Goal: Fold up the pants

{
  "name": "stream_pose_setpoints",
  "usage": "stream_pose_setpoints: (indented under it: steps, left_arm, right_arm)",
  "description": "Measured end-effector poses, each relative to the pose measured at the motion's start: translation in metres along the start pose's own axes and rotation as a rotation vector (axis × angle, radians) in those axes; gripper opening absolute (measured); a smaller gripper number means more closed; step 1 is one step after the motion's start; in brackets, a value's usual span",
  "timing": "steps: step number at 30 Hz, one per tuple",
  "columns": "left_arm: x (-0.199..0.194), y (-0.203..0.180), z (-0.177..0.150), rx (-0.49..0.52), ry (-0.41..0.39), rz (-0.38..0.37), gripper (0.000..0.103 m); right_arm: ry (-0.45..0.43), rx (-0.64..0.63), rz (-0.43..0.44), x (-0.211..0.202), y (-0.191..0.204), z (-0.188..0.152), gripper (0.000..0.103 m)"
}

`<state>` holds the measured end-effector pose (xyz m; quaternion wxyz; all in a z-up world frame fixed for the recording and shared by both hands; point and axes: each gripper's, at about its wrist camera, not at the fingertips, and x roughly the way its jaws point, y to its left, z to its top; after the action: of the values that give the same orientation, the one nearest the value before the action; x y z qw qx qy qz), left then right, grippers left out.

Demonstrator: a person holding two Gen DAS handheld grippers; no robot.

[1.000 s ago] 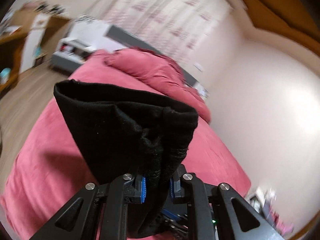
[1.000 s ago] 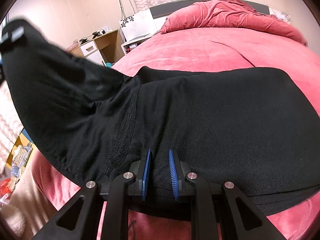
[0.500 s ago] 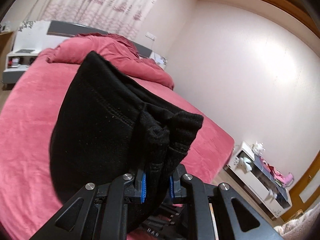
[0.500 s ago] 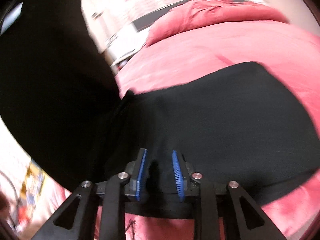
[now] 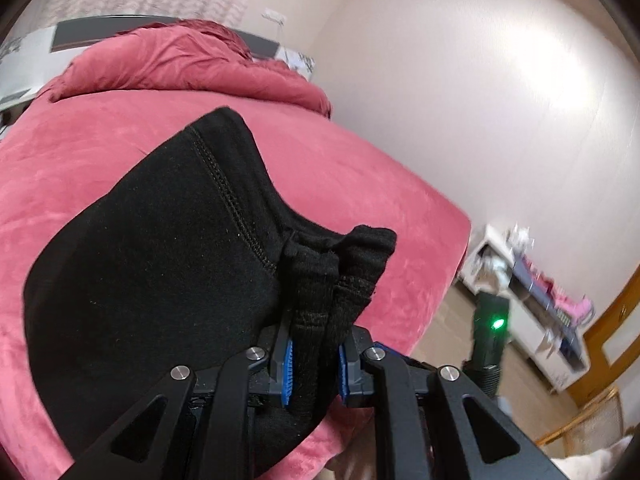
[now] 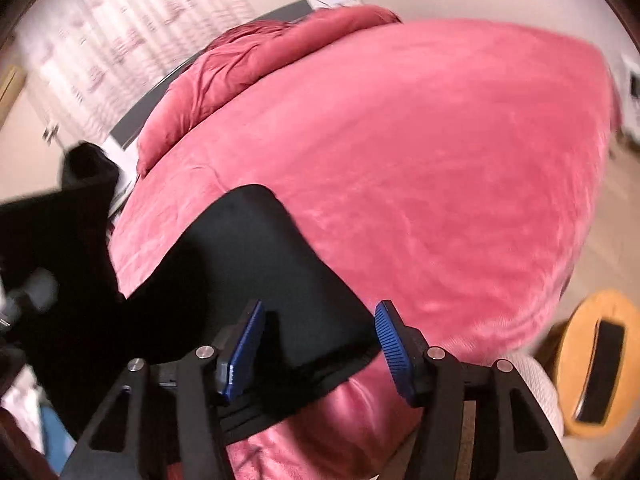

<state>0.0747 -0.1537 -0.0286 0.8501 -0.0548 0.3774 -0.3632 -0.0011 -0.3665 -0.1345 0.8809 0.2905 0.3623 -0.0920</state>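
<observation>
Pink bedding (image 6: 420, 168) is seen covering a wide bed in both views, with a rumpled red duvet (image 5: 180, 60) heaped at the headboard end and patterned curtains (image 6: 132, 28) hung behind it. A pale wall (image 5: 480, 100) is seen on the far side of the bed, and a low white shelf unit (image 5: 536, 292) is placed against it on the floor.

The black pants (image 5: 160, 272) are draped over the near part of the bed. A bunched, ribbed edge of the fabric is clamped between the blue pads (image 5: 286, 372) of the left gripper (image 5: 314, 370), and a stitched seam is seen running up the raised cloth from there.

The right gripper (image 6: 318, 348) is held with its jaws spread wide apart; the pants (image 6: 256, 280) are seen lying beneath and between the blue pads (image 6: 394, 354), but nothing is pinched by them. Further dark fabric is seen blurred at the left edge of the right wrist view. A yellow round stool (image 6: 576, 360) is seen beside the bed's corner.
</observation>
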Motion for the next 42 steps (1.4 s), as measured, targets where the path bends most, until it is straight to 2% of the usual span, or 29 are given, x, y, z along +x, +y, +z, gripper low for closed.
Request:
stream_pose_setpoints:
  steps: [4, 8, 10, 15, 18, 21, 24, 27, 29, 32, 37, 40, 41, 42]
  left_arm:
    - [0.034, -0.016, -0.007, 0.048, 0.059, 0.016, 0.016]
    - [0.054, -0.024, -0.010, 0.061, 0.086, 0.028, 0.016]
    - [0.062, -0.027, -0.011, 0.072, 0.096, 0.026, 0.016]
    - [0.081, -0.038, -0.022, 0.128, 0.130, 0.033, 0.017]
    - [0.092, -0.044, -0.034, 0.167, 0.179, 0.056, 0.030]
    - [0.079, -0.054, -0.048, 0.224, 0.156, 0.045, 0.042]
    - [0.059, -0.059, -0.056, 0.245, 0.163, -0.029, 0.043]
    - [0.023, -0.054, -0.064, 0.265, 0.120, -0.093, 0.043]
    - [0.002, -0.043, -0.067, 0.264, 0.077, -0.052, 0.043]
    - [-0.026, -0.012, -0.069, 0.187, 0.018, 0.043, 0.043]
    - [-0.066, 0.053, -0.074, 0.002, -0.107, 0.275, 0.043]
    - [-0.060, 0.078, -0.081, -0.080, -0.063, 0.333, 0.043]
    - [-0.057, 0.083, -0.084, -0.092, -0.047, 0.346, 0.043]
    - [-0.053, 0.086, -0.089, -0.098, -0.031, 0.350, 0.043]
  right_arm:
    - [-0.072, 0.064, 0.014, -0.016, -0.013, -0.001, 0.059]
    - [-0.188, 0.183, -0.008, -0.040, -0.041, 0.002, 0.059]
    - [-0.217, 0.236, -0.010, -0.046, -0.051, 0.003, 0.059]
    - [-0.200, 0.309, -0.004, -0.044, -0.065, 0.004, 0.059]
    - [-0.197, 0.310, 0.010, -0.042, -0.064, 0.005, 0.059]
    - [-0.197, 0.314, 0.021, -0.039, -0.063, 0.007, 0.059]
    - [-0.206, 0.308, 0.037, -0.040, -0.061, 0.005, 0.059]
    - [-0.233, 0.265, 0.061, -0.046, -0.053, 0.005, 0.059]
    - [-0.237, 0.235, 0.092, -0.050, -0.046, 0.004, 0.059]
    - [-0.196, 0.179, 0.139, -0.047, -0.031, 0.001, 0.059]
    - [-0.149, 0.059, 0.196, -0.044, -0.001, -0.002, 0.059]
    - [-0.044, -0.005, 0.177, -0.024, 0.014, -0.003, 0.059]
    - [-0.002, -0.018, 0.144, -0.015, 0.019, -0.003, 0.056]
    - [0.019, -0.029, 0.127, -0.010, 0.022, -0.003, 0.046]
